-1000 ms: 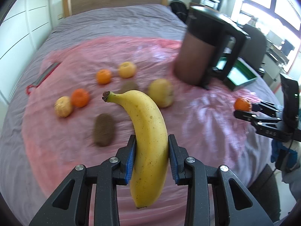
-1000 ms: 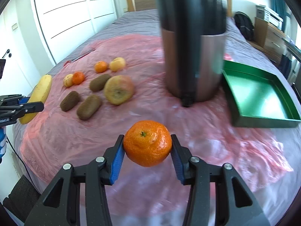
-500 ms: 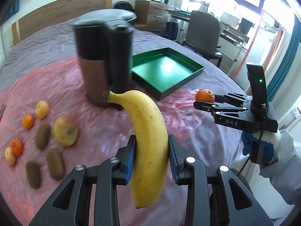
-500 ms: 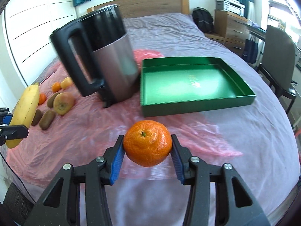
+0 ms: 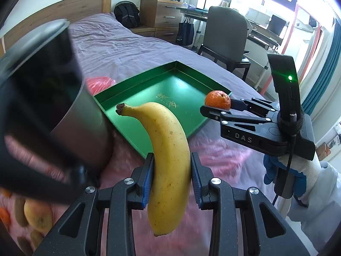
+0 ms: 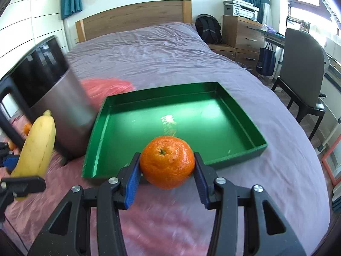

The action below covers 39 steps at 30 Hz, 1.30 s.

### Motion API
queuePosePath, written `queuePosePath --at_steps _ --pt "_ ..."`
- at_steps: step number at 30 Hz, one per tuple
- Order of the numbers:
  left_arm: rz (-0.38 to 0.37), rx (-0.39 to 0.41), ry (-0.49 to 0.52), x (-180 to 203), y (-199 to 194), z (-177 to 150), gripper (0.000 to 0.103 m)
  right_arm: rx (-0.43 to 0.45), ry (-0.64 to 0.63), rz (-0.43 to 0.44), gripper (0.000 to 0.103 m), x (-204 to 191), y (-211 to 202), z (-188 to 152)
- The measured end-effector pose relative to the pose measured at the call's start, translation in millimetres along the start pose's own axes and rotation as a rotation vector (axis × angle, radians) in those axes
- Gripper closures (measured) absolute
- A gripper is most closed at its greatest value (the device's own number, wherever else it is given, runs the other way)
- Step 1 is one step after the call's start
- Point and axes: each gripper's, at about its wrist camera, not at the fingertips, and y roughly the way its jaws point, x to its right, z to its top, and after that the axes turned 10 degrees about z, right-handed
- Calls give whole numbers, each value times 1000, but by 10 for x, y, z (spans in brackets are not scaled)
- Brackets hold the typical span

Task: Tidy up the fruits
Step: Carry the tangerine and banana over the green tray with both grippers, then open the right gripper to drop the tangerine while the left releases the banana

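Since a second ago we have swung both grippers from the fruit spread on the pink sheet toward the green tray (image 5: 149,81), which now fills the middle of both views while the kettle (image 5: 53,98) has slid to the left edge. In the left wrist view, our left gripper (image 5: 171,178) reaches forward above the pink plastic sheet (image 5: 213,155), its blue pads pressed against the sides of the banana (image 5: 168,155); the banana's long axis runs along the fingers, stem end pointing away toward the tray, the blunt end hanging back toward us. To the right, our right gripper (image 5: 217,104), held by a gloved hand (image 5: 285,170), points left and pinches the mandarin (image 5: 217,99) over the tray's near right corner. In the right wrist view, the right gripper (image 6: 167,170) clamps the mandarin (image 6: 167,162) between its blue pads just before the tray's (image 6: 240,155) near wall, stem scar facing up and toward us. At the left edge the banana (image 6: 35,147) stands tilted in the left gripper (image 6: 9,170), beside the kettle (image 6: 61,106).
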Motion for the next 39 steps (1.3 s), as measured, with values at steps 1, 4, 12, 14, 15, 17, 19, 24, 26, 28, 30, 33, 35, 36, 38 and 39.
queuePosePath --at_steps 1,4,12,14,15,17,19,24,26,28,30,33,35,36,38,39 --pt "1 -3 -2 25 101 78 75 1 5 -11 44 68 68 62" --pt "24 -8 -7 57 321 214 75 2 17 -46 45 251 294 226" --pt "98 -86 -36 -6 892 392 75 -42 56 -124 44 651 815 406" --pt "101 -102 -42 -13 953 385 75 -59 53 -141 44 696 891 416" --pt "103 -107 -43 -9 983 383 75 -63 53 -147 44 722 927 429" --pt "109 -115 -42 4 1041 365 75 -77 44 -162 44 747 990 432" --pt "111 -125 -42 12 1099 355 75 -91 27 -178 44 746 1046 421" --pt "127 -141 -42 37 1163 337 75 -96 20 -186 44 749 1104 417" --pt "138 -151 -48 19 1224 333 75 -97 14 -191 44 741 1119 412" --pt "145 -164 -49 12 1264 310 75 -96 4 -198 44 730 1123 400" --pt "146 -168 -48 13 1276 282 74 -92 5 -198 43 724 1120 389" --pt "162 -164 -30 47 1278 276 74 -91 3 -203 42 720 1112 378" --pt "175 -163 -23 61 1269 270 73 -96 4 -212 31 715 1102 376" --pt "182 -161 -22 60 1257 268 72 -100 4 -218 24 713 1100 377" --pt "199 -152 -21 51 1227 285 66 -110 1 -225 17 705 1087 374" --pt "205 -148 -20 49 1204 289 58 -114 0 -229 13 704 1076 371"
